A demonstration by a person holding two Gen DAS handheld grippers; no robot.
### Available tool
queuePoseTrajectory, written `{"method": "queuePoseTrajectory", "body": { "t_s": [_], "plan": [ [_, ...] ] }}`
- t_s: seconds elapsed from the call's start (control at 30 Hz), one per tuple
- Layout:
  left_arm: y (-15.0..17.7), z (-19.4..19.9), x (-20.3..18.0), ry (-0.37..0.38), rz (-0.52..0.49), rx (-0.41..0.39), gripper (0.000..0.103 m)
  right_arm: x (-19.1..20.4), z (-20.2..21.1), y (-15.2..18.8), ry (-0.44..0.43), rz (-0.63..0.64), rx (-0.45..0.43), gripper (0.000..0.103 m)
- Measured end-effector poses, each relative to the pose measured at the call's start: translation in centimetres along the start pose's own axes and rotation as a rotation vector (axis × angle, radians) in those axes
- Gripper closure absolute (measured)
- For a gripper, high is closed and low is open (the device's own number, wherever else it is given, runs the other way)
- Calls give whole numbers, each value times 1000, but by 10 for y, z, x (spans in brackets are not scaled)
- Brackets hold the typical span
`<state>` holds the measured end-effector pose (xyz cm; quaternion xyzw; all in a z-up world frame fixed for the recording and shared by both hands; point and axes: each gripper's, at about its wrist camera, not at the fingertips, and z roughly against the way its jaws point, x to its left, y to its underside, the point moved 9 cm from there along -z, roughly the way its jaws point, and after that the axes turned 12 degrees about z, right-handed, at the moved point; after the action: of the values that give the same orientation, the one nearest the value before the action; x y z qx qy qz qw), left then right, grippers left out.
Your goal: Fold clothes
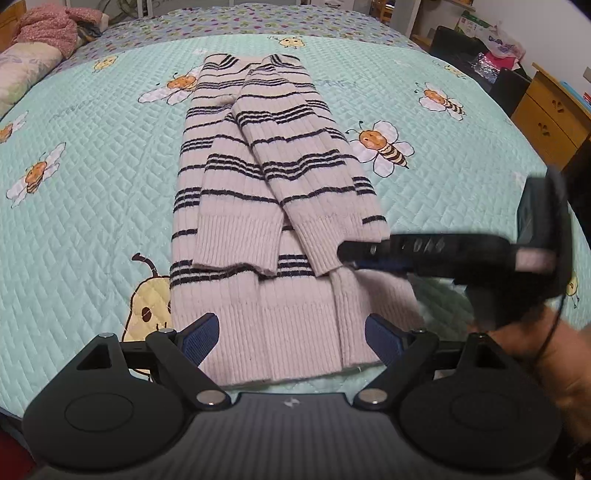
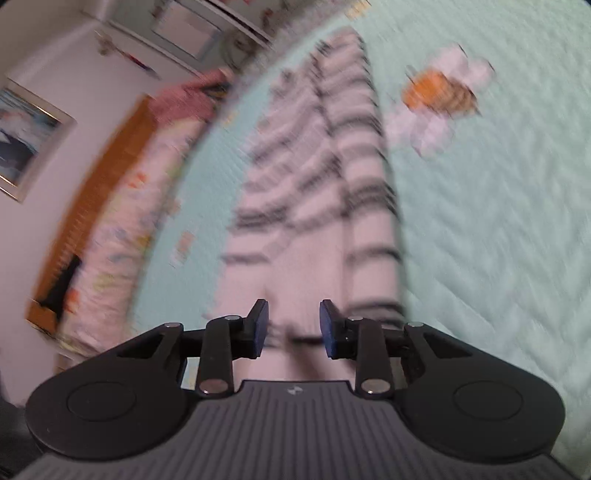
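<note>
A pale pink sweater with dark stripes lies flat on the bed's mint quilt, collar at the far end and ribbed hem at the near end. Both sleeves are folded in over the body and run down its length, the cuffs ending a little above the hem.

The left gripper hovers at the sweater's near hem with its jaws spread wide. The blue pads stand to either side of the hem's middle, and the knit shows between them without either pad pressing on it.

The right gripper reaches in from the right of the sweater, held by a hand, and its tip sits at the cuff of the right-hand sleeve. In its own blurred view the right gripper has its jaws partly closed with a clear gap between them. The sweater fills that gap behind them, but no fabric is pinched.

A printed bee lies on the quilt just right of the sweater, and a yellow pear print lies just left of its hem. A pink bundle sits well beyond the sweater's collar to the left, and a wooden cabinet stands far to its right
</note>
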<state>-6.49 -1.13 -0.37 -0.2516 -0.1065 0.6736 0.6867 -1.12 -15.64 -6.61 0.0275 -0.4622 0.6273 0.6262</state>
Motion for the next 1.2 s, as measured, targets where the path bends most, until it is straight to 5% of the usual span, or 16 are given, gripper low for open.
{"method": "queuePoseTrajectory", "body": {
  "t_s": [0.2, 0.43, 0.67, 0.9, 1.07, 1.2],
  "plan": [
    [5, -1, -1, -10, -3, 12, 14, 3, -3, -2, 41, 27, 6, 89],
    [6, 0, 8, -17, 31, 13, 14, 23, 25, -2, 10, 47, -42, 65],
    [12, -13, 27, -10, 139, 50, 14, 21, 23, 29, 57, 116, 35, 62],
    [-13, 10, 50, 166, 334, -72, 14, 26, 34, 22, 25, 86, -1, 62],
    [-40, 15, 68, 322, 522, -145, 14, 16, 39, 10, -50, -78, -67, 62],
    [-60, -3, 63, 385, 584, -128, 15, 2, 36, -1, -98, -209, -120, 61]
  ]
}}
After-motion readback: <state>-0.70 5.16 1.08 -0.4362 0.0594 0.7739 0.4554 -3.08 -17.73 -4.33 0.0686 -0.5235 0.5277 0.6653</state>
